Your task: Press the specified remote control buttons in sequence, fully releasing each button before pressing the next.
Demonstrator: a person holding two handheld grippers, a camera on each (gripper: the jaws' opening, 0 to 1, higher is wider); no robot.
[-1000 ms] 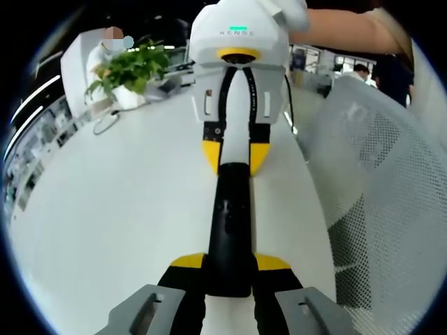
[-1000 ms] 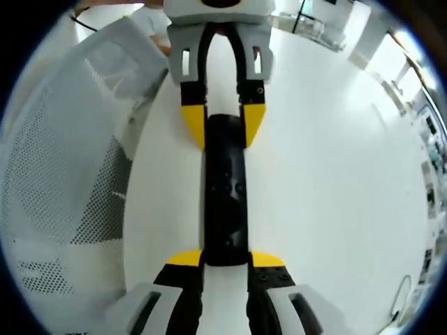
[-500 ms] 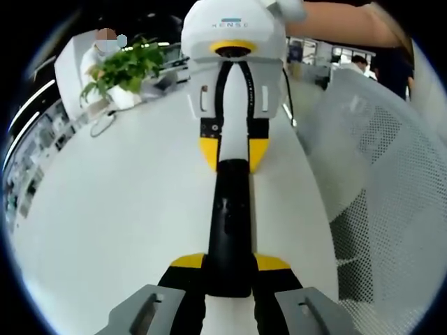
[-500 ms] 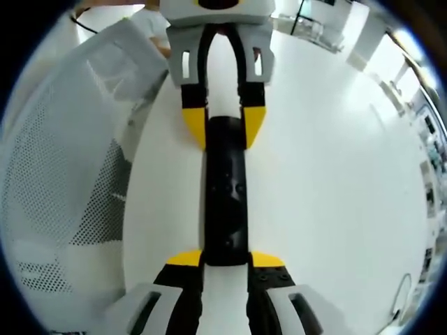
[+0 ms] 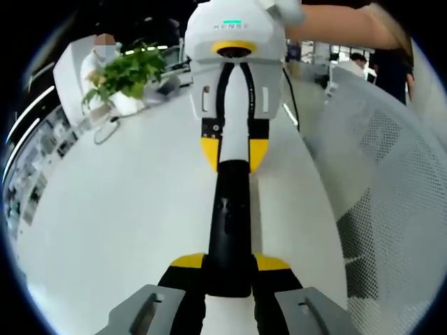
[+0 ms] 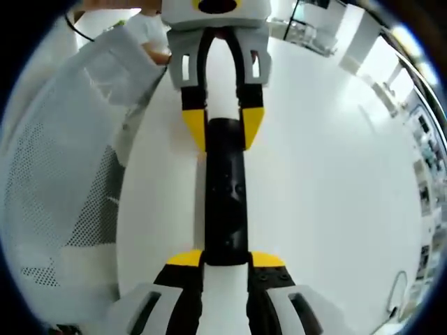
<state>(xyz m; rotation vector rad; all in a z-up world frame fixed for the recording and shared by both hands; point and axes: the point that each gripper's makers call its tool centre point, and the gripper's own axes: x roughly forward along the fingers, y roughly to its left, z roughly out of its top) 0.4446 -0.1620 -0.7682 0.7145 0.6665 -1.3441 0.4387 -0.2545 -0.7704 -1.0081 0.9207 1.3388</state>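
Observation:
A slim black remote control [image 5: 229, 216] stretches lengthwise between the two grippers over the white table [image 5: 119, 216]. My left gripper [image 5: 229, 262] is shut on its near end, yellow tips pressed to both sides. My right gripper [image 5: 234, 155] comes in from the far side and clamps the other end. In the right gripper view the same remote [image 6: 225, 195] runs up from my right gripper [image 6: 225, 259] to the left gripper [image 6: 223, 129], with small buttons faintly visible on its top face.
A white mesh chair back [image 5: 380, 174] stands close beside the table, also seen in the right gripper view [image 6: 63, 174]. A potted green plant [image 5: 129, 70], a seated person [image 5: 105, 52] and a cable [image 5: 105, 127] are at the table's far end.
Both grippers keep the same hold on the remote. The background has shifted slightly with the hands; nothing else has moved.

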